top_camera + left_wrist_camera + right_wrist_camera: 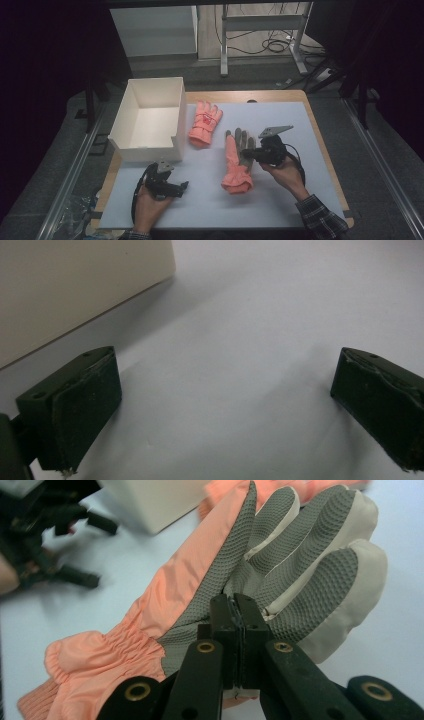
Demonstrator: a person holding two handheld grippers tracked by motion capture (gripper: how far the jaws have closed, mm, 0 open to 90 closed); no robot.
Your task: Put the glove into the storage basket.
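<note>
An orange glove with a grey textured palm (235, 160) lies mid-table, its right edge lifted. My right gripper (251, 152) is shut on that glove (280, 555); in the right gripper view the jaws (235, 605) pinch the grey palm fabric near the fingers. A second orange glove (204, 123) lies flat beside the white box (150, 117). My left gripper (182, 186) rests low near the table's front left, open; in the left gripper view its fingers (80, 405) stand wide apart over bare white surface with nothing between them, the box wall (75, 285) just beyond.
The white open box sits at the table's left rear. The table's wooden edge (320, 145) runs around the white mat. Desk legs and cables (272, 45) lie on the floor behind. The person's plaid sleeve (320, 217) enters at lower right.
</note>
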